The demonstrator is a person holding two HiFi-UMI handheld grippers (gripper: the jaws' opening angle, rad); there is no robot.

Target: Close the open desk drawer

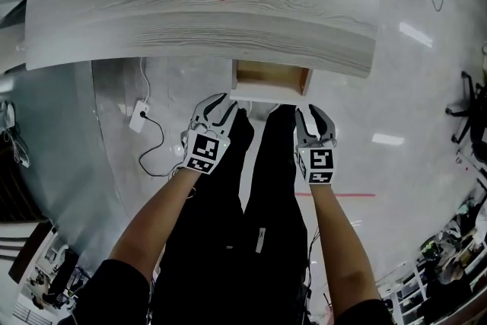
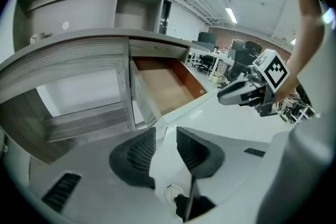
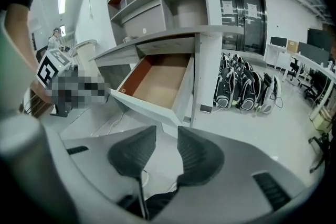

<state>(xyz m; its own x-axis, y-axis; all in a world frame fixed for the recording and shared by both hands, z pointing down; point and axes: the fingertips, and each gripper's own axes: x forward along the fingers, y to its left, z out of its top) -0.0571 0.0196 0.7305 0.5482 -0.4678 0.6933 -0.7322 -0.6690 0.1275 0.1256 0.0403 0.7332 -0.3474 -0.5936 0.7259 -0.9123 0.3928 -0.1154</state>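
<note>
Head view has the open drawer (image 1: 270, 78) jutting from the desk's (image 1: 190, 19) near edge, just beyond my left gripper (image 1: 220, 109) and right gripper (image 1: 313, 120), both with jaws apart and empty. I judge this the approach; next, I press the drawer front squarely inward.

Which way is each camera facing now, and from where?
Head view: head-mounted, steeply down at desk, open drawer, left gripper, right gripper, forearms, legs.
Left gripper view: rides that gripper, past open jaws toward the drawer; right gripper at right.
Right gripper view: rides that gripper, past open jaws toward the drawer.
All share the drawer.
</note>
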